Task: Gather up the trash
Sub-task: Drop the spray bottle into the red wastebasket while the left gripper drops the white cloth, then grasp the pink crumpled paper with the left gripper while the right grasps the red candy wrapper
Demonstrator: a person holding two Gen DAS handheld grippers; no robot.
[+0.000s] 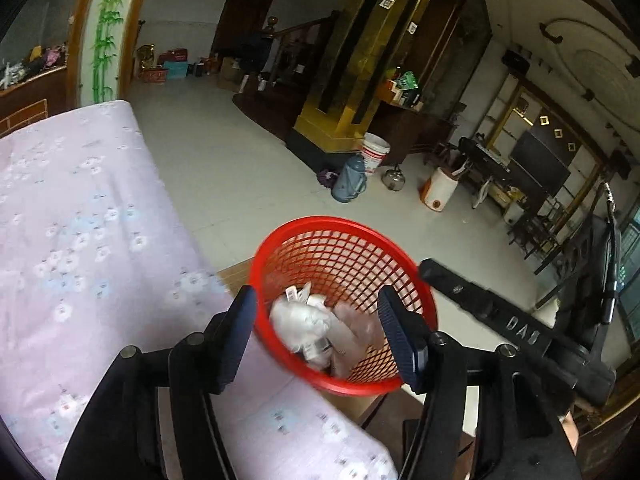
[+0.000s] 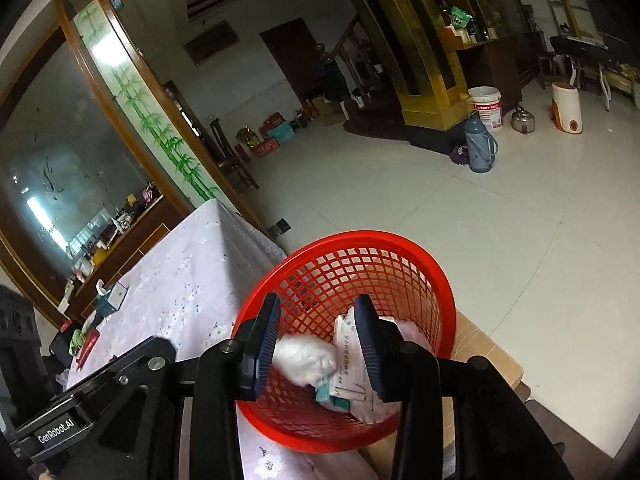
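A red mesh basket (image 1: 344,248) stands at the corner of the table covered in pink floral cloth (image 1: 80,208), partly over a cardboard box (image 2: 492,352). Inside lie a crumpled white wad (image 2: 306,360), a printed paper packet (image 2: 352,364) and clear plastic wrappers (image 1: 352,332). My left gripper (image 1: 320,328) hangs open over the basket's near rim, nothing between its fingers. My right gripper (image 2: 318,344) is open too, its fingertips reaching down into the basket (image 2: 360,248) on either side of the wad and packet. Neither pad visibly presses on the trash.
Tiled floor stretches beyond the basket, with a blue-grey thermos (image 1: 350,178), a white bucket (image 1: 375,152), a kettle (image 1: 394,179) and a white-orange bin (image 1: 438,192) by a gold pillar. Small items (image 2: 108,296) sit at the table's far end.
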